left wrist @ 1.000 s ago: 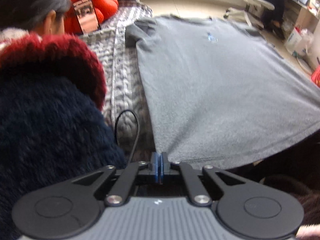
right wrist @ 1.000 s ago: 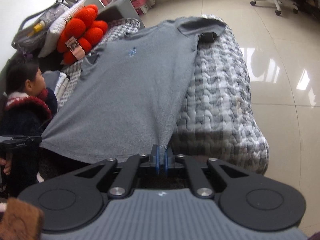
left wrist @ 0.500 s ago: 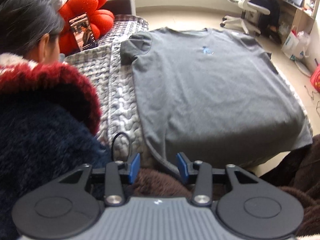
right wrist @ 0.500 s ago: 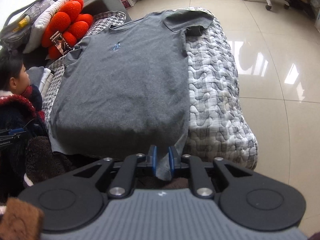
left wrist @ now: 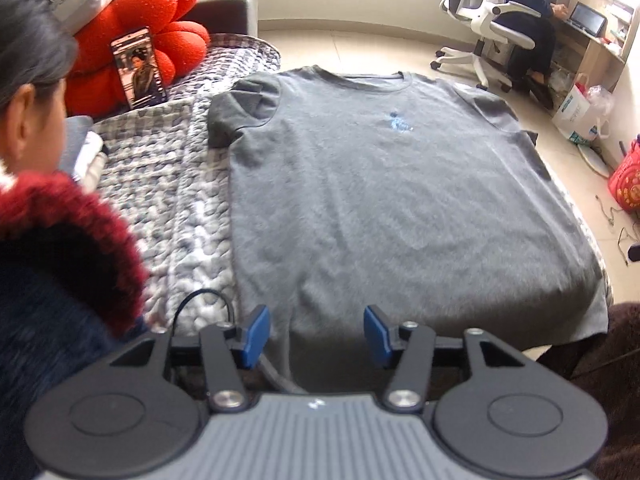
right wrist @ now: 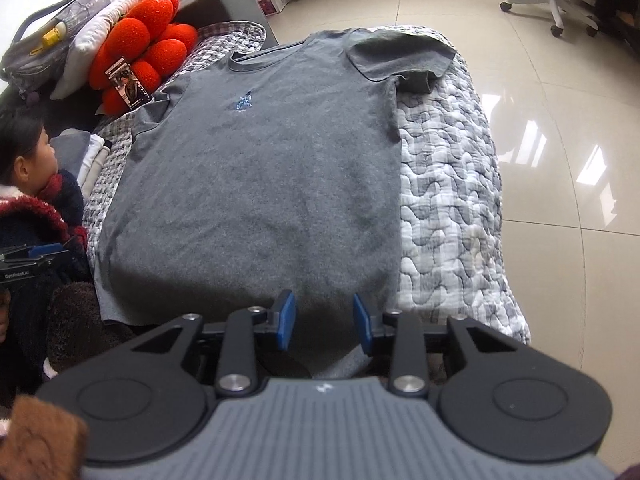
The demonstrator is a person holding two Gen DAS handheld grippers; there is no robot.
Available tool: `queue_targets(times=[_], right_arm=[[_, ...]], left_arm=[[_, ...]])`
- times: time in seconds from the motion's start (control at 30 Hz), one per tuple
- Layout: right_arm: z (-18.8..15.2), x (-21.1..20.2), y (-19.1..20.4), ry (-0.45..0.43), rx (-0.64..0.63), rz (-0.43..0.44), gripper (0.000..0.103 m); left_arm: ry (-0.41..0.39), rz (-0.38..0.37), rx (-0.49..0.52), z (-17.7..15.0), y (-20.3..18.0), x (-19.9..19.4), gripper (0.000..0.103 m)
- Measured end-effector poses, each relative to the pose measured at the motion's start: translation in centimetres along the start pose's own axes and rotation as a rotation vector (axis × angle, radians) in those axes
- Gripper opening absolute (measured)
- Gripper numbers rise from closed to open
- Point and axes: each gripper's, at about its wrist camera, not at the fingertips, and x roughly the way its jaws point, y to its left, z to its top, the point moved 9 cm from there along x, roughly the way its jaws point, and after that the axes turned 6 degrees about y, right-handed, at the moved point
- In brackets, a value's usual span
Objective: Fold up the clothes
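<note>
A: What do the grippers look like?
B: Left gripper point(left wrist: 316, 334) and right gripper point(right wrist: 324, 322): black linkage arms, silver screws, blue pads, ribbed grey housings
A: Clothing?
B: Brown fuzzy sleeve point(right wrist: 40, 438)

only "genrobot.ai" reads, in white on the left tool point(right wrist: 24, 266) at the right wrist view's edge.
</note>
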Motion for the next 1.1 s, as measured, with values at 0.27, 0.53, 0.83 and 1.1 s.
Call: queue_targets(times=[0.27, 0.53, 0.83, 1.1], right_arm=[[3.7, 1.7, 0.9, -0.008, -0.039, 0.007, 0.038], [8.7, 4.0, 2.7, -0.031, -0.093, 0.037, 0.039], [14.7, 8.9, 5.2, -0.036, -0.145, 0.081, 0.039], [20.4, 13.8, 8.9, -0.035, -0.193, 0.162, 0.039]], left_arm=[[-0.049, -0.018, -0.023, 4.0, -0.7, 3.6, 0.058], [-0.119, 0.105, -0.033, 9.4, 0.9, 7.2, 0.067], [-0.183, 0.213, -0.156, 15.8, 4.2, 10.8, 0.07], [-0.175, 0.278, -0.291, 19.7, 8.9, 13.7, 0.07]])
